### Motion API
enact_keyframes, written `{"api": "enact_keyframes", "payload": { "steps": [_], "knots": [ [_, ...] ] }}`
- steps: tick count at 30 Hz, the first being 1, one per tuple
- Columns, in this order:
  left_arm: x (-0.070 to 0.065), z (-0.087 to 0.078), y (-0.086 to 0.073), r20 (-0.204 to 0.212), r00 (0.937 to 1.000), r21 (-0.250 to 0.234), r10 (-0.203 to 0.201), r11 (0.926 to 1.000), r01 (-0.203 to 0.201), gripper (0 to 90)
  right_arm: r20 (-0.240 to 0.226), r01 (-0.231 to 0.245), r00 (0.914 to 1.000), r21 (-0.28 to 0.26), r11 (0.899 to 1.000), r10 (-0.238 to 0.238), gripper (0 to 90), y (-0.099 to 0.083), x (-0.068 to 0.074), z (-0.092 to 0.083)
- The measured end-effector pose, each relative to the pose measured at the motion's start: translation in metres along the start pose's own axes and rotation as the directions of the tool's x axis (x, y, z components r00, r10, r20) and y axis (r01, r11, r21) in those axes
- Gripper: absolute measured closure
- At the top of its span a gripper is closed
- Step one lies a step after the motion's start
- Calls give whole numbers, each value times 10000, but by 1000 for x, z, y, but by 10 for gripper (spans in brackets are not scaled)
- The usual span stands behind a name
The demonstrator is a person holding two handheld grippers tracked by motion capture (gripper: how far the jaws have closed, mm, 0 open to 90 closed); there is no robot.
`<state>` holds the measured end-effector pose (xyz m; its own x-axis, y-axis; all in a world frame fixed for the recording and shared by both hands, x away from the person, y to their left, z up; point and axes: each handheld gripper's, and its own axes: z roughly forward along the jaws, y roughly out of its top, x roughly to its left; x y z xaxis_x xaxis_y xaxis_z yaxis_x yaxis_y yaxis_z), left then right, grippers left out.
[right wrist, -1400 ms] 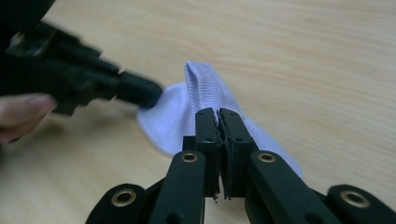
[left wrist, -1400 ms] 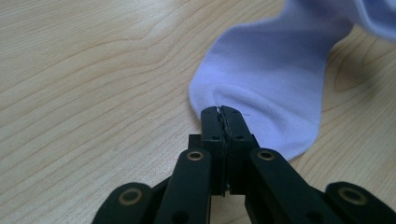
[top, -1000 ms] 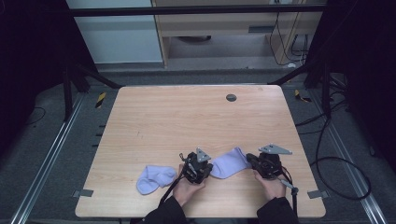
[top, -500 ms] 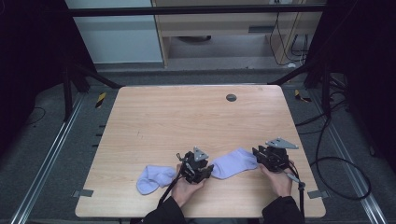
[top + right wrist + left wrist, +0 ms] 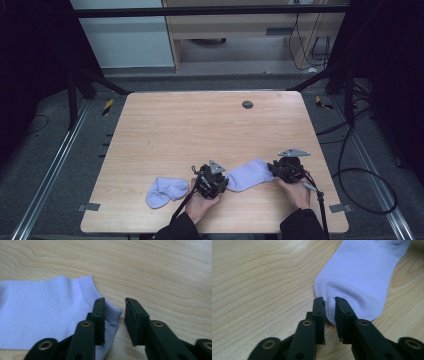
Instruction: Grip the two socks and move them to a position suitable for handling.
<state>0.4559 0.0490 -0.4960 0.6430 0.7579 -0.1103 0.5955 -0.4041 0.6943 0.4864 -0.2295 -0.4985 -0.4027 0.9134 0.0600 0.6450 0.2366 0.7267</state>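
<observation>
Table (image 5: 200, 125): light wood, seen from above.

Flat sock (image 5: 248, 175): pale lilac, lying spread near the front edge between the two grippers.

Left gripper (image 5: 329, 301): at the sock's toe end (image 5: 352, 290). Its jaws have just been closing and stand a narrow gap apart, the toe fabric between their tips; whether the pads press it is hard to say.

Right gripper (image 5: 114, 301): at the sock's cuff (image 5: 110, 312). Jaws have just been closing, visibly parted, the cuff corner between them, unpinched.

Second sock (image 5: 165, 191): same colour, bunched, left of the left gripper, well apart from the first.
</observation>
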Motion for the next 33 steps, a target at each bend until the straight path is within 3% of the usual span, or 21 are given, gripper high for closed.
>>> {"api": "enact_keyframes", "payload": {
  "steps": [2, 6, 12, 16, 18, 19, 20, 21, 24, 26, 33],
  "knots": [
    [0, 0, 0, 56, 10000, -58, -49, 10000, 50, 873, -63, 71, 10000, -34, 10000, -72, 862, 1, 1, -5],
    [3, -2, 3, 68, 10000, -175, 18, 9998, -17, 881, -241, -141, 9996, -227, 9996, 136, 872, 3, 2, -15],
    [7, 0, 9, 18, 10000, -296, 20, 9996, -20, 881, 65, -129, 9999, -294, 9995, 131, 874, -7, 6, -38],
    [4, 6, 10, -150, 9996, -177, 257, 9995, -260, 876, 291, -96, 9995, -50, 9999, 97, 872, -13, 9, -40],
    [5, 6, 10, -274, 9992, -230, 281, 9993, -288, 786, 539, -20, 9985, 261, 9997, 6, 862, -15, 12, -38],
    [5, 5, 10, -298, 9993, -277, 245, 9993, -253, 786, 539, -20, 9985, 261, 9997, 6, 862, -15, 12, -38],
    [7, 3, 11, -314, 9993, -341, 221, 9991, -232, 710, 637, 4, 9980, 252, 9997, -21, 808, -16, 13, -38],
    [8, 1, 11, -322, 9993, -396, 199, 9990, -211, 710, 637, 4, 9980, 252, 9997, -21, 808, -16, 13, -38],
    [15, -10, 13, -463, 9986, -667, 268, 9973, -299, 596, 667, 26, 9978, -144, 9999, -16, 750, -15, 13, -43],
    [20, -20, 14, -509, 9984, -910, 233, 9955, -279, 553, 642, 28, 9979, -694, 9976, 17, 688, -12, 13, -49],
    [42, -57, 18, -519, 9983, -1375, 252, 9900, -321, 435, 366, 226, 9992, -1301, 9912, -180, 613, -5, 18, -57]
  ]
}}
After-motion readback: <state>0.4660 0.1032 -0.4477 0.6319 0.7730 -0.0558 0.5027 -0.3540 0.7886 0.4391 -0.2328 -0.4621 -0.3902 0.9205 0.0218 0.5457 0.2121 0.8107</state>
